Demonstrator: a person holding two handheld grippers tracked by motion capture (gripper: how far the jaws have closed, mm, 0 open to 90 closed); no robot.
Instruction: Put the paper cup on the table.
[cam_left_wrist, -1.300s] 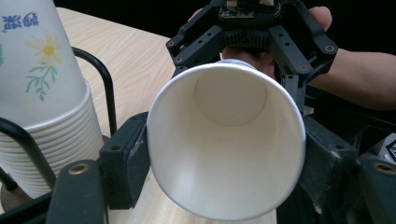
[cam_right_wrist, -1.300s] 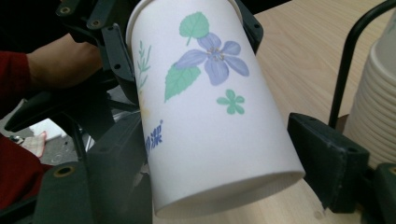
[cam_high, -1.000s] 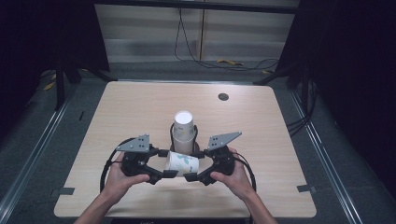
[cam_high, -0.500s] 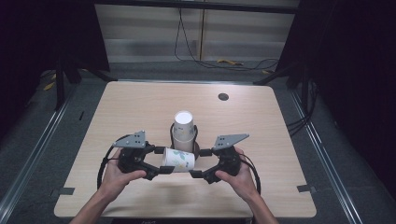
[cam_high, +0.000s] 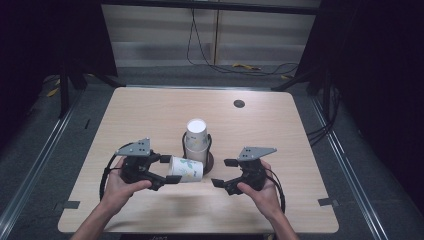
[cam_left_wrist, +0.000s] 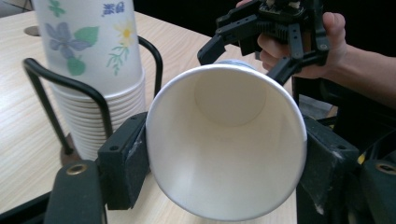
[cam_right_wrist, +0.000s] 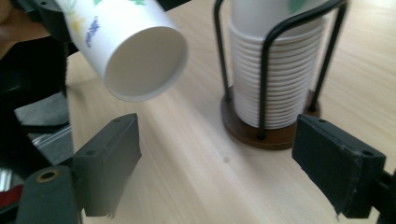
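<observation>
High view: the left tongs (cam_high: 170, 170) are clamped on a flowered paper cup (cam_high: 186, 169) lying sideways above the tabletop (cam_high: 280, 135), just in front of the cup stack (cam_high: 196, 140) in its wire holder (cam_high: 207, 150). Right tongs (cam_high: 224, 172) stand apart, near the cup's base.

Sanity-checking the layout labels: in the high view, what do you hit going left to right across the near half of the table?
left gripper → loose paper cup held sideways in its jaws → cup stack in its wire holder, just behind → right gripper, open
</observation>
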